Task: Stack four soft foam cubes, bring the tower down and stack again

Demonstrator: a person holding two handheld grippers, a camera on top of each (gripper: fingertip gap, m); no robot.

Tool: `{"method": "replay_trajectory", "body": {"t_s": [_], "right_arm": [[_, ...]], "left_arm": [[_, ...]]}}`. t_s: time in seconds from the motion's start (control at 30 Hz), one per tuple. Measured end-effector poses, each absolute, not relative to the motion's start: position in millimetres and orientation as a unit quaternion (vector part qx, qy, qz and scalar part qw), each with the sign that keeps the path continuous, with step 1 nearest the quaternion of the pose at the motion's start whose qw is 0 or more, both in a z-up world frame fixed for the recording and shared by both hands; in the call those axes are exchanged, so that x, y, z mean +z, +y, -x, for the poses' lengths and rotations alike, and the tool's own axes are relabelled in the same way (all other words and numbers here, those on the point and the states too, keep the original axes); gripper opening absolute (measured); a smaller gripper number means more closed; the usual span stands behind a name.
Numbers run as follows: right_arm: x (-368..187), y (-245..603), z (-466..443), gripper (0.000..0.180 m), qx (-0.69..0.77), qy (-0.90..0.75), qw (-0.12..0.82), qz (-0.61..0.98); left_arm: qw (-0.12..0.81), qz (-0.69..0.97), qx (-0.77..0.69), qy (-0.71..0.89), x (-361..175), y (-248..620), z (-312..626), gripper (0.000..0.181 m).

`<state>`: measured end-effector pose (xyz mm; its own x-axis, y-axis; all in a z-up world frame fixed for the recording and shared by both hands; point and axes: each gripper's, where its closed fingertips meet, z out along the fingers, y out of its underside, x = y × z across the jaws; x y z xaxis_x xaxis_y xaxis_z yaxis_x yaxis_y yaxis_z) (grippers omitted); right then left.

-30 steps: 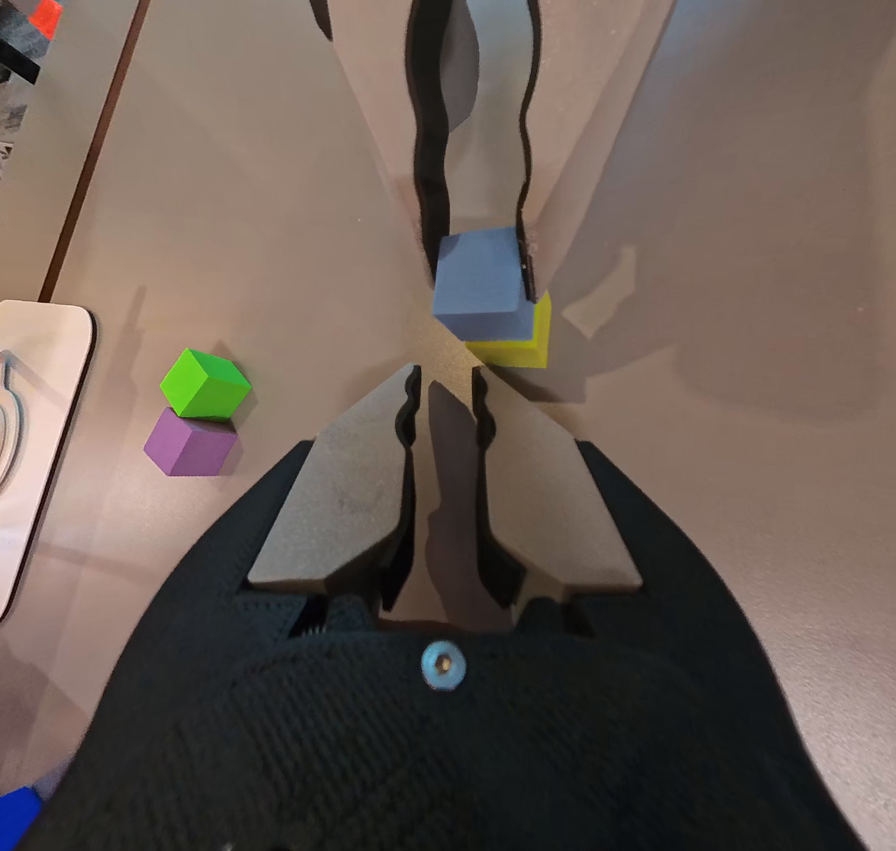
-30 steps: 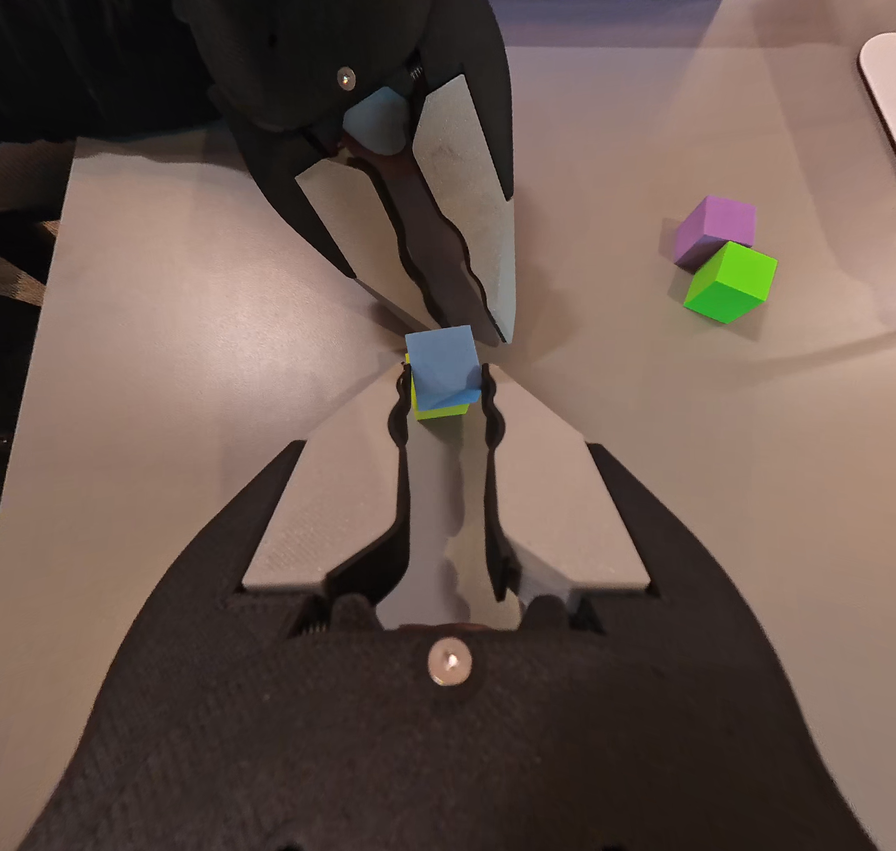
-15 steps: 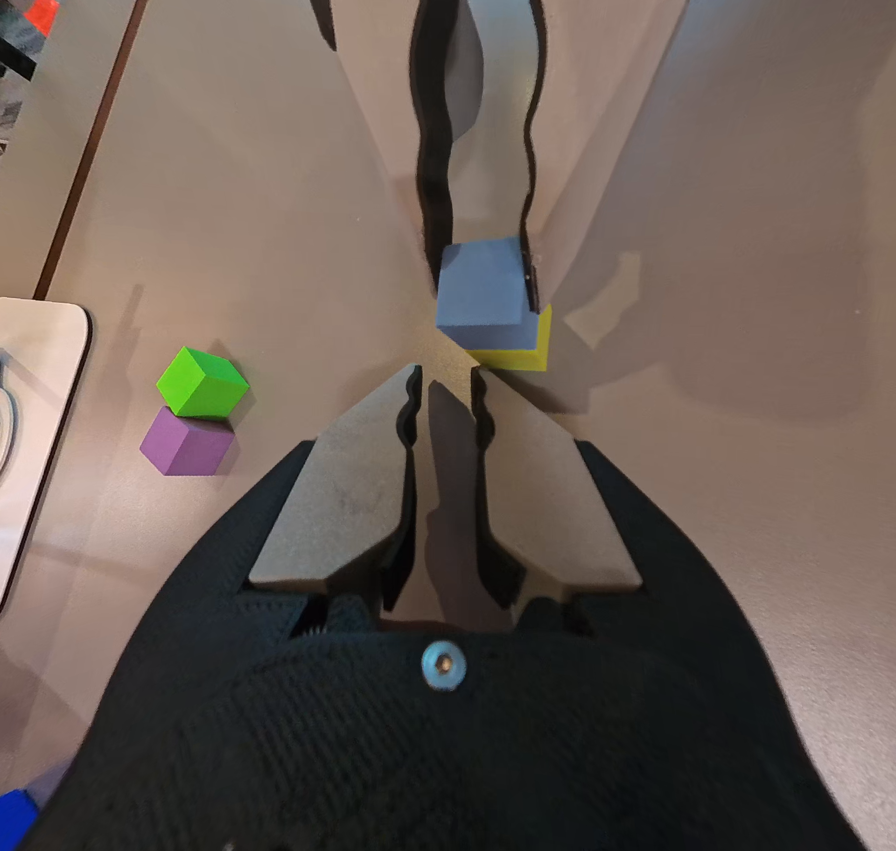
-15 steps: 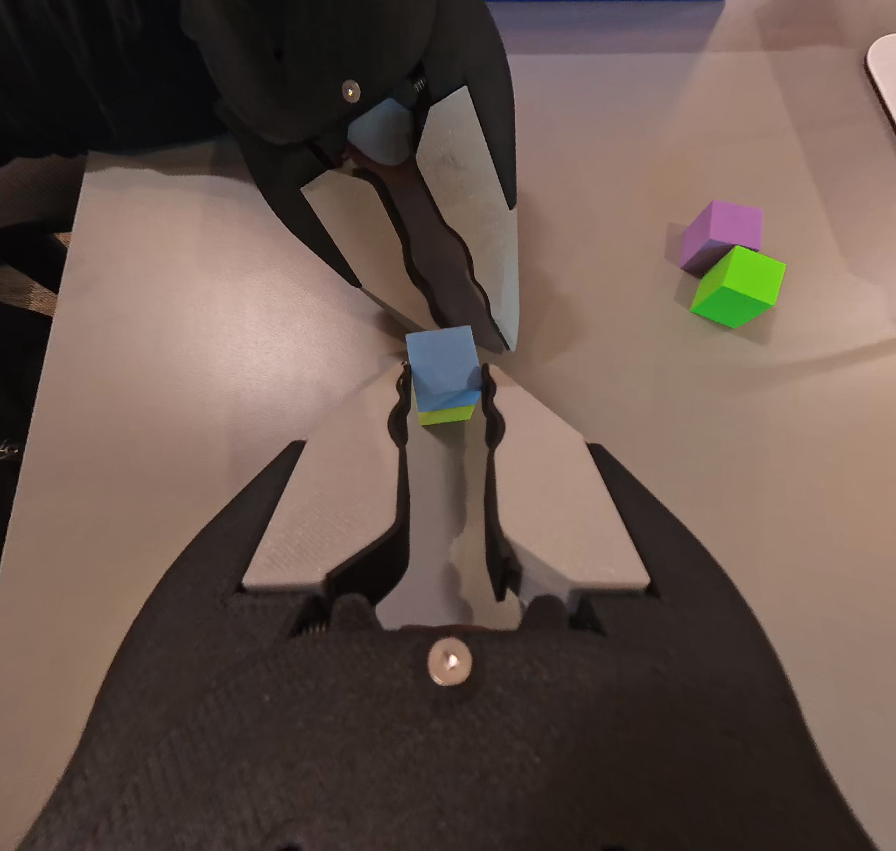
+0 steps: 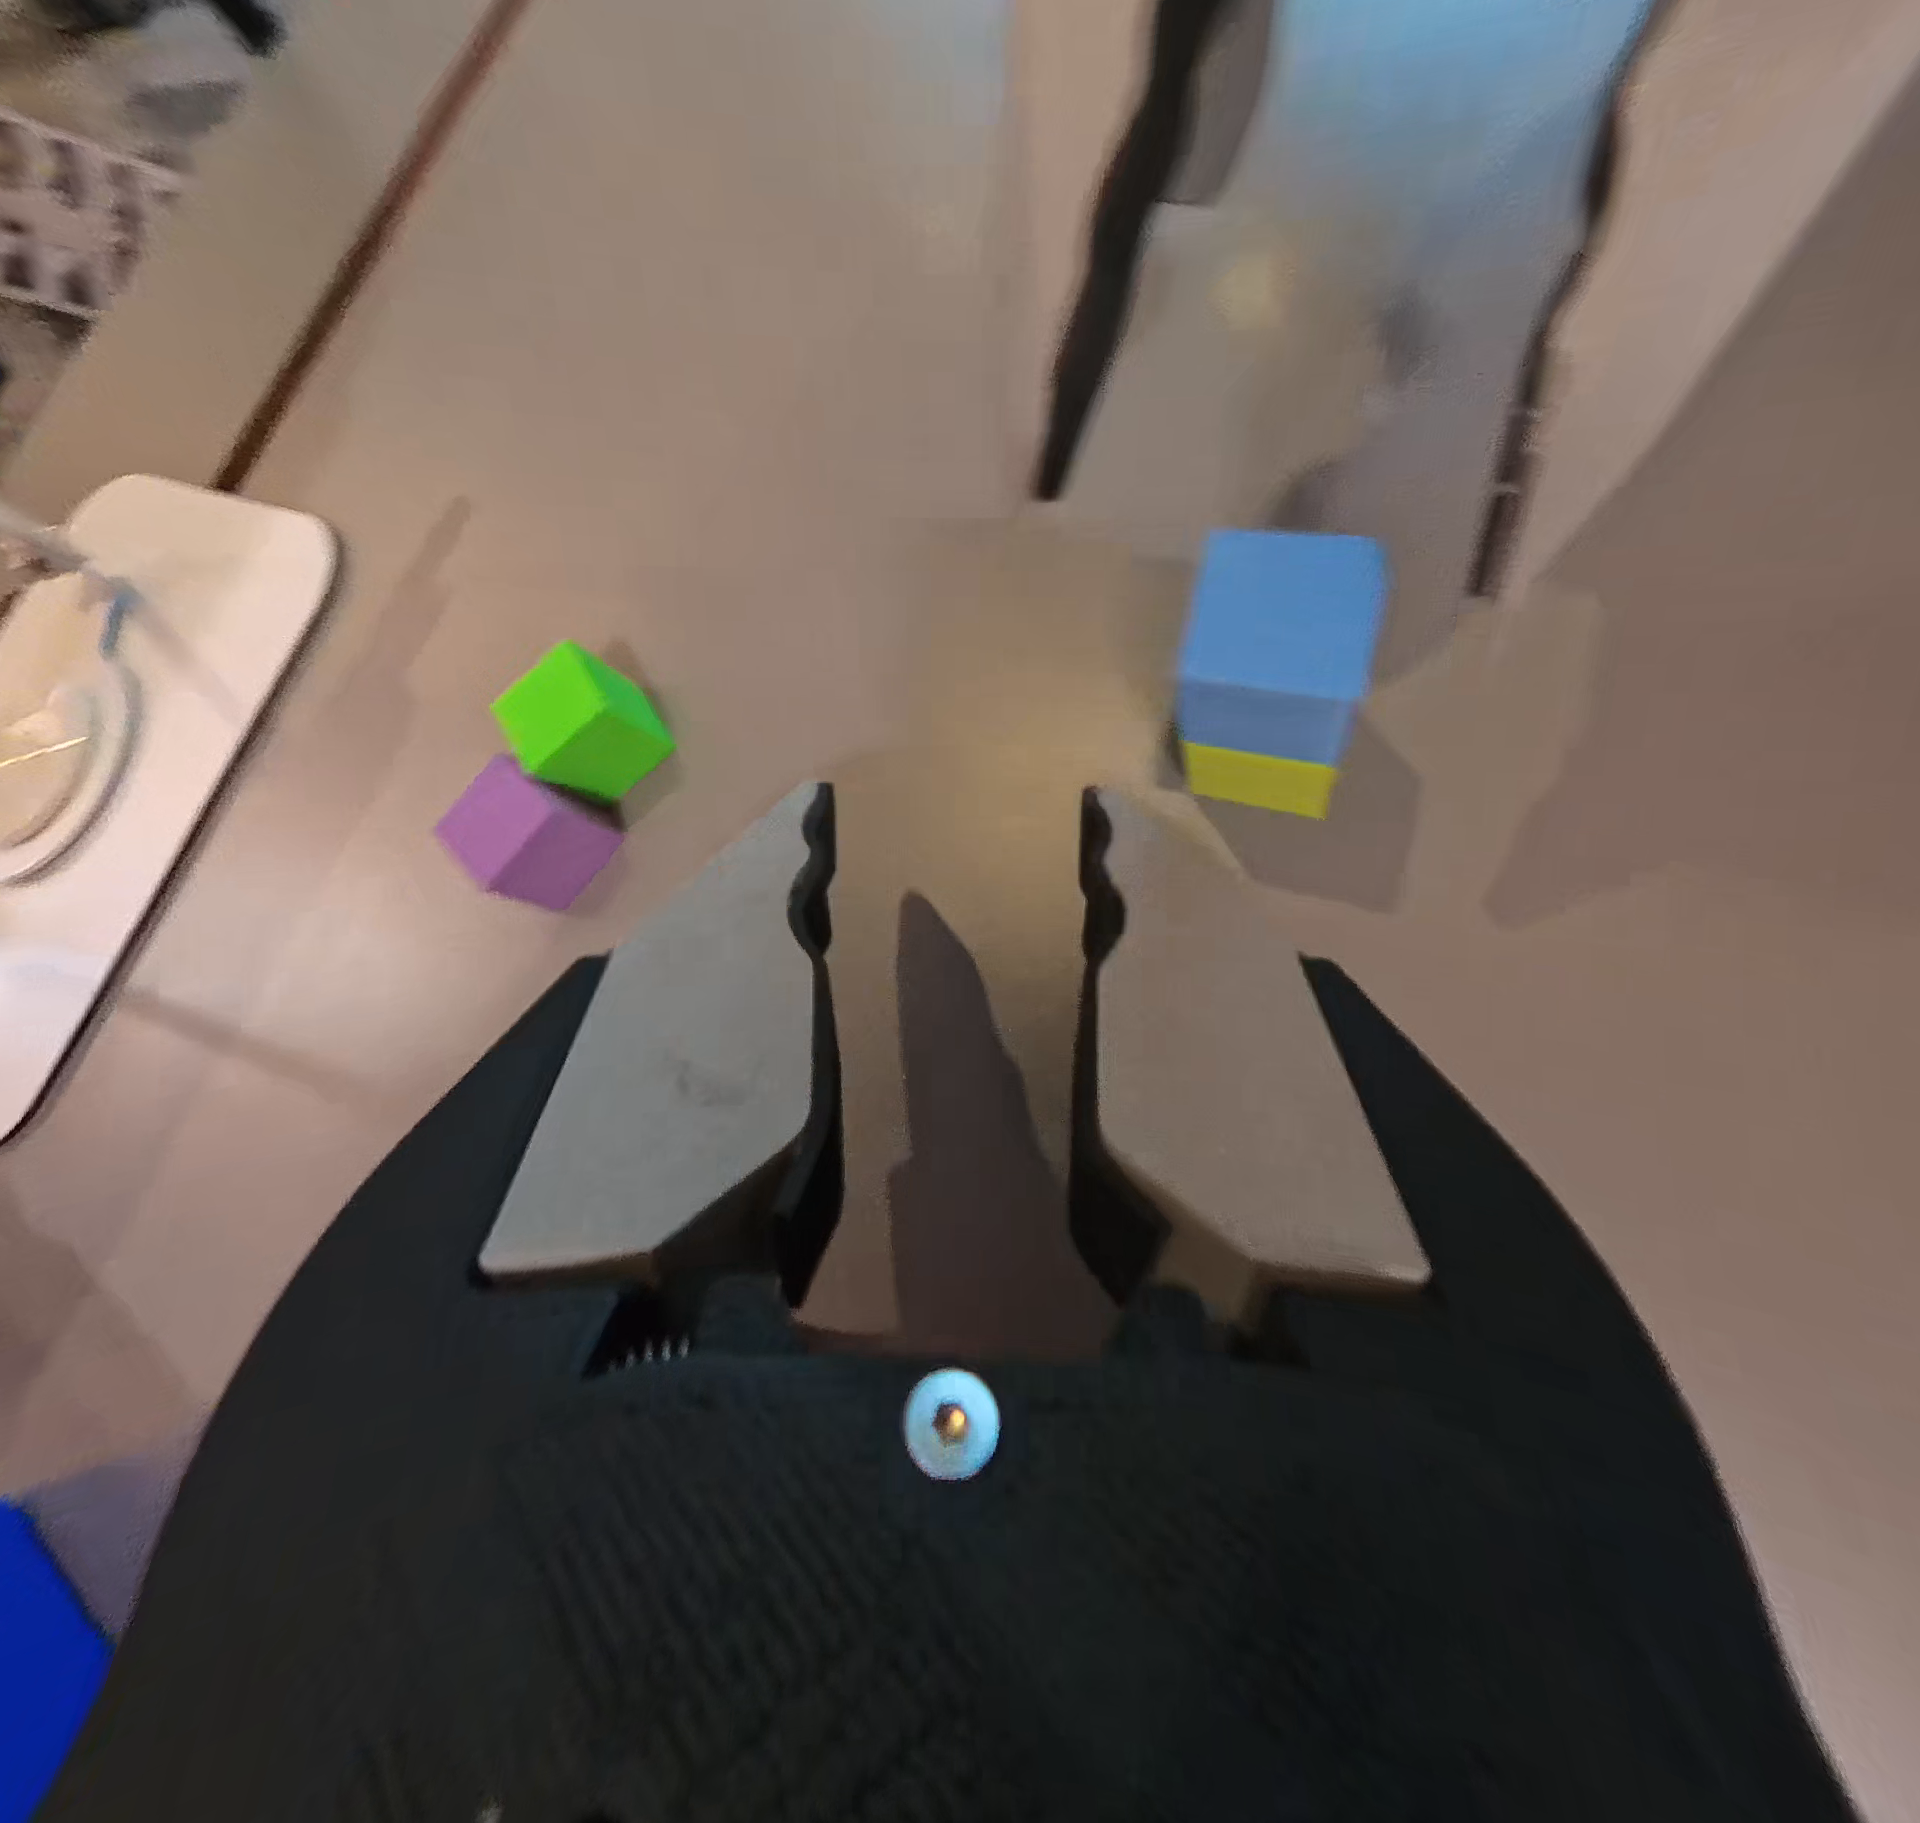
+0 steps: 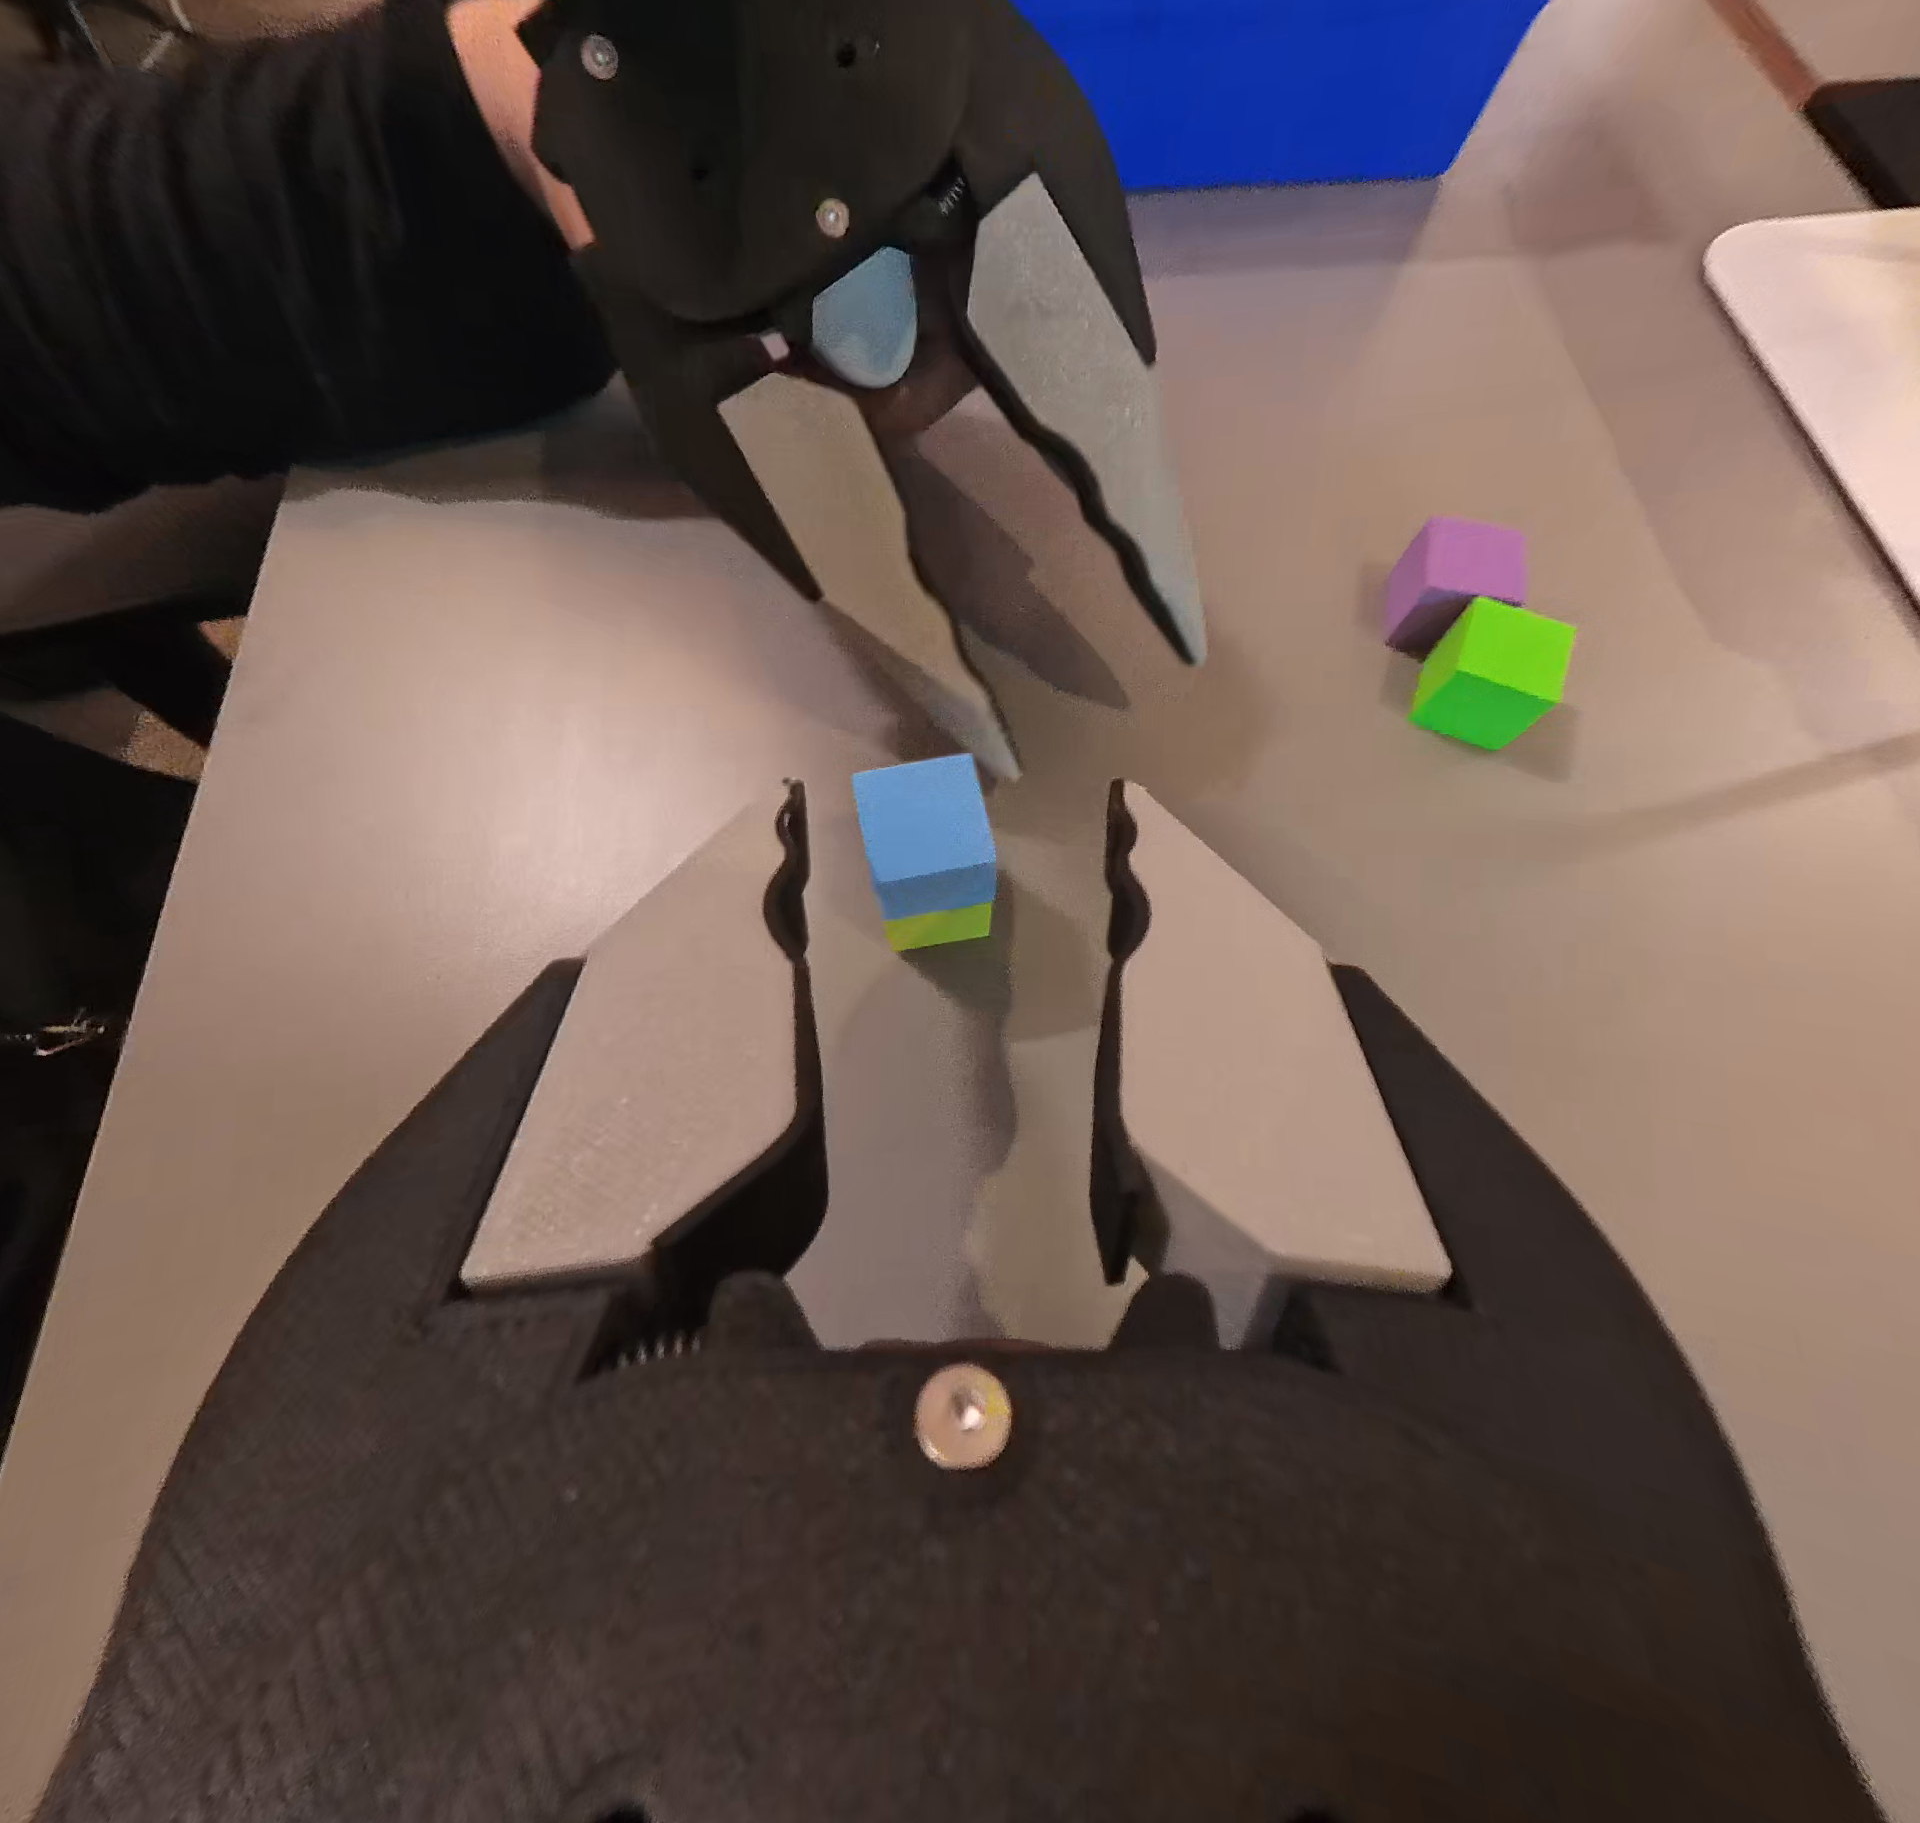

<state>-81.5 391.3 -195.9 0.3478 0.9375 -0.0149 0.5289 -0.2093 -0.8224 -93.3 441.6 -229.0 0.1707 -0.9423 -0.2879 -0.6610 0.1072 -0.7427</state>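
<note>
so, left wrist view: left gripper (image 5: 954,802) hangs above the table (image 5: 1662,1046), jaws moderately apart, nothing between them. blue cube (image 5: 1283,620) sits squarely on the yellow cube (image 5: 1259,781) ahead and to the right; green cube (image 5: 582,719) leans on the purple cube (image 5: 528,833) ahead-left, just beside the left fingertip, so this gripper looks nearer to that pair. frame blurred. right wrist view: right gripper (image 6: 954,797) spread wide, empty, the blue-on-yellow stack (image 6: 930,854) standing free between its tips, nearer the left one. only this view shows the loose pair lying far right, touching, both tilted, the green one nearer the camera.
</note>
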Motion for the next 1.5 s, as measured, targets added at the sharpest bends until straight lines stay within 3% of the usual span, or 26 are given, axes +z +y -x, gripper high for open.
{"method": "replay_trajectory", "body": {"t_s": [0.17,0.27,0.47,0.63,0.97,1.2,1.5], "right_arm": [[-170.6,404.0,68.6,0.051,0.282,-0.463,0.427,0.724],[-163.2,407.9,62.2,0.049,0.286,-0.448,0.441,0.723],[-161.3,409.5,55.2,0.048,0.277,-0.446,0.447,0.724],[-158.3,410.6,50.1,0.047,0.272,-0.443,0.452,0.725],[-161.8,431.3,33.5,0.046,0.311,-0.358,0.445,0.760],[-141.3,423.8,39.1,0.055,0.492,-0.276,0.402,0.721],[-106.2,378.0,63.8,0.052,0.687,-0.286,0.301,0.596]], "left_arm": [[0.452,0.712,-0.199,0.499,-204.3,491.3,92.2,0.038],[0.432,0.733,-0.153,0.503,-213.0,515.5,84.9,0.049],[0.352,0.782,-0.153,0.491,-236.0,543.3,67.5,0.050],[0.335,0.793,-0.118,0.495,-252.4,551.3,68.4,0.033],[0.474,0.682,-0.170,0.530,-196.0,523.2,62.2,0.031],[0.623,0.433,-0.228,0.610,-130.4,425.2,61.1,0.031],[0.678,0.285,-0.254,0.628,-94.5,361.0,62.3,0.029]]}}
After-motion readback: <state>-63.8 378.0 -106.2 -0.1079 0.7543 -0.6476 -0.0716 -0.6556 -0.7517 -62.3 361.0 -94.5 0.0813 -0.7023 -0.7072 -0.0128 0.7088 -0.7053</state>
